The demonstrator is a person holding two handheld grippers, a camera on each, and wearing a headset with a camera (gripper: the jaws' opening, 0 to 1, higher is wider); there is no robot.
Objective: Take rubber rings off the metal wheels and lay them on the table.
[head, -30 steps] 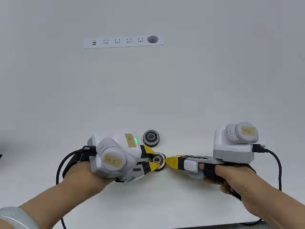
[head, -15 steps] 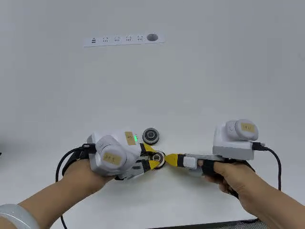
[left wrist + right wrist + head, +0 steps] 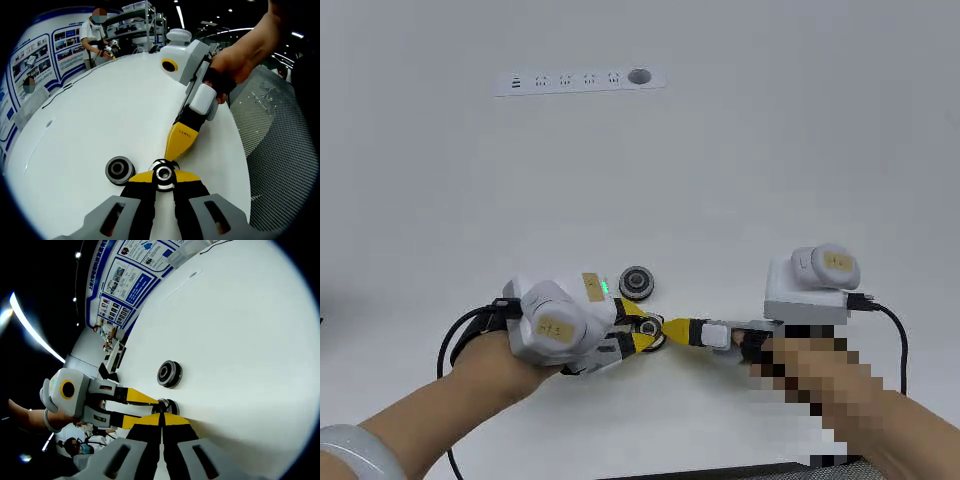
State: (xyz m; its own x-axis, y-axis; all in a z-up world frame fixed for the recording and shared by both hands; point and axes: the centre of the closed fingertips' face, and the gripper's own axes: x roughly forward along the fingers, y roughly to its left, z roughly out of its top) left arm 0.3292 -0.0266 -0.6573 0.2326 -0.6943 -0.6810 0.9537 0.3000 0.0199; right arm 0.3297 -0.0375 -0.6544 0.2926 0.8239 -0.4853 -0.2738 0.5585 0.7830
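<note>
Left gripper [image 3: 638,328]: clamped on the wheel [image 3: 163,174], near the table's [image 3: 720,200] front.
Right gripper [image 3: 678,330]: jaws together, tip at wheel's rim (hold on ring [image 3: 153,169] unclear).
Risk: tip slips off ring; tug twists wheel loose.

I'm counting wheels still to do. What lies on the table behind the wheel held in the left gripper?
A second wheel, dark outer ring around a metal hub, lies flat on the table, apart from the held wheel. Its underside is hidden.
</note>
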